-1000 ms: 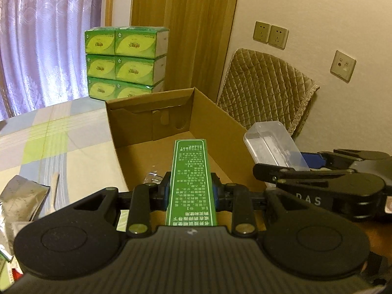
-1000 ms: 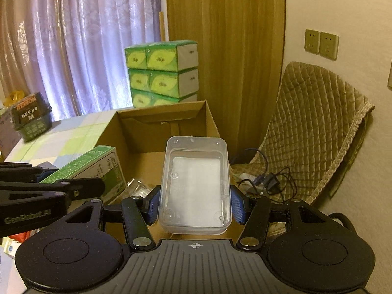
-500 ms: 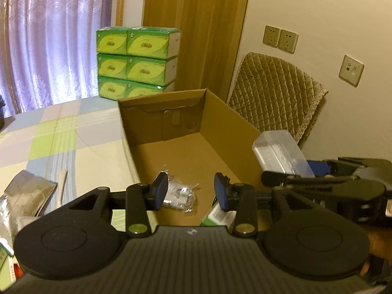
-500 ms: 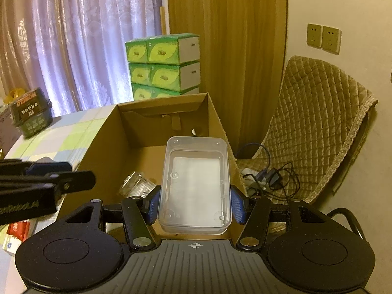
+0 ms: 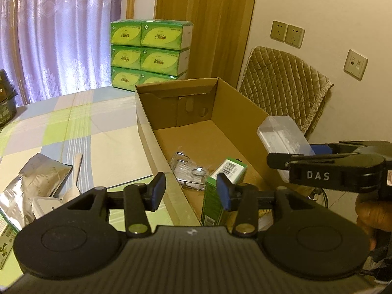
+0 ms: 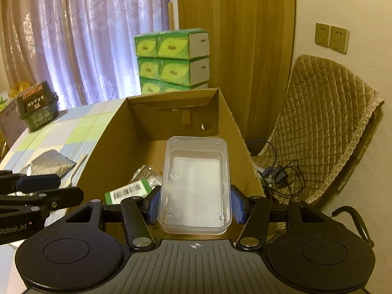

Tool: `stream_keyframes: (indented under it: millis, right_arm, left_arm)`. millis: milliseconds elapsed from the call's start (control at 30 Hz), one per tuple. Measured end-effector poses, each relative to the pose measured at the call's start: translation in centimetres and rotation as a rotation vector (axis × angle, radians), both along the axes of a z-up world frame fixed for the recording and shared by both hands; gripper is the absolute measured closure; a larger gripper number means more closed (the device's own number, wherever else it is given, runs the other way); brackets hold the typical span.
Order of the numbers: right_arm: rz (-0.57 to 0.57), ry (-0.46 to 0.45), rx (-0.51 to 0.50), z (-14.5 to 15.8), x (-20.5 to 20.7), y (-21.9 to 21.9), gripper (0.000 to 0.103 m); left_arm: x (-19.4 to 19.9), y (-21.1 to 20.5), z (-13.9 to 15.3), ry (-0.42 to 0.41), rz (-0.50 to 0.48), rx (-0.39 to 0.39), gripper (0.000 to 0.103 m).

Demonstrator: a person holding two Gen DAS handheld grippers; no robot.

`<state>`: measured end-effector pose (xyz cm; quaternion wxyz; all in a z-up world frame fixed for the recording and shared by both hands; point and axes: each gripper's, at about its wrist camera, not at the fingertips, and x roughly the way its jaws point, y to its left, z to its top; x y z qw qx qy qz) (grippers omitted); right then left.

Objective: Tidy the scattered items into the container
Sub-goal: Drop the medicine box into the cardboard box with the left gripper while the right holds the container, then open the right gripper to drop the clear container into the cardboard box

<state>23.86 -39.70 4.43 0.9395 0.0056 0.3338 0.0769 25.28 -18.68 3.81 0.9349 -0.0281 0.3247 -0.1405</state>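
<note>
An open cardboard box [image 5: 147,132] [image 6: 107,152] stands on the table. A green carton [image 5: 224,183] [image 6: 127,192] leans inside it beside a clear plastic packet [image 5: 188,171] [image 6: 147,175]. My left gripper [image 5: 190,193] hangs open over the box's near left wall, nothing between its blue pads. My right gripper [image 6: 196,205] is shut on a clear plastic case [image 6: 196,183] [image 5: 281,142], held level above the box's near right corner. On the table to the left lie a silver foil pouch [image 5: 39,181] [image 6: 49,163], a wooden spoon [image 5: 74,178] and a small white box [image 5: 45,204].
A stack of green tissue packs [image 5: 149,54] [image 6: 171,58] stands behind the box. A quilted chair [image 5: 281,83] [image 6: 325,127] sits at the right with cables [image 6: 279,174] at its foot. A dark basket [image 6: 36,107] rests far left on the checked tablecloth [image 5: 73,122].
My left gripper let go of the green carton, which dropped into the box, and its jaws opened. The right gripper moved forward over the box with the clear case.
</note>
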Motion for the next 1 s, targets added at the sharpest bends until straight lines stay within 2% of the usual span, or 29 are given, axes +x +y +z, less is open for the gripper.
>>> stream_keyframes:
  millis: [533, 567, 600, 633, 933, 1000]
  right_arm:
    - [0.021, 0.025, -0.005, -1.1, 1.6, 0.7, 0.043]
    - [0.027, 0.025, -0.003, -1.1, 1.7, 0.8, 0.041]
    - [0.029, 0.022, -0.002, -1.2, 1.7, 0.8, 0.032]
    - [0.019, 0.009, -0.004, -1.2, 1.5, 0.8, 0.007]
    - [0.012, -0.010, 0.003, -0.7, 0.7, 0.9, 0.006]
    - [0.010, -0.012, 0.004, -0.5, 0.4, 1.0, 0.006]
  left_arm:
    - [0.0, 0.7, -0.5, 0.016, 0.015, -0.021, 0.052]
    - [0.0, 0.8, -0.5, 0.015, 0.017, -0.020, 0.051]
    - [0.0, 0.9, -0.5, 0.014, 0.019, -0.020, 0.051]
    - [-0.1, 0.9, -0.6, 0.014, 0.020, -0.019, 0.050]
    - [-0.8, 1.8, -1.0, 0.026, 0.038, -0.016, 0.045]
    - [-1.1, 2.1, -1.0, 0.028, 0.041, -0.019, 0.040]
